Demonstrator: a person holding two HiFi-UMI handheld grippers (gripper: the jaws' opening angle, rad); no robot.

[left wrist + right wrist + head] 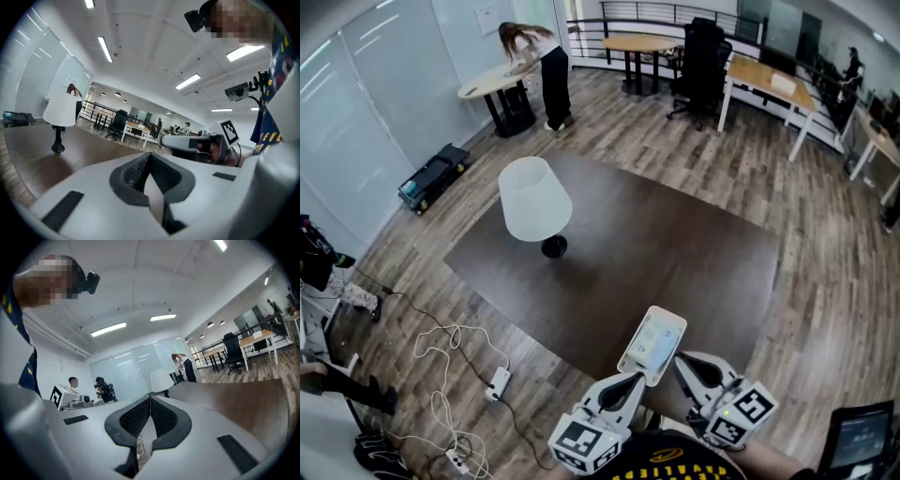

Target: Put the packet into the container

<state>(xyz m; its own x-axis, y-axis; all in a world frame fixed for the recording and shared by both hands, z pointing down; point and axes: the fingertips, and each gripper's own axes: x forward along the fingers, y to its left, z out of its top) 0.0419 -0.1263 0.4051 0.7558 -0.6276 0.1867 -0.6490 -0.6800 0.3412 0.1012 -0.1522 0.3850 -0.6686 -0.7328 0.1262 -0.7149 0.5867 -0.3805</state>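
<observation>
Nothing is reading clearly: yellow lettering on the person's black shirt [677,454] and faint print on the white flat packet [653,343] are blurring.

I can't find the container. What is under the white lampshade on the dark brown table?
Only a round black lamp foot shows below the white lampshade, on the dark brown table; the shade hides anything else beneath.
</observation>
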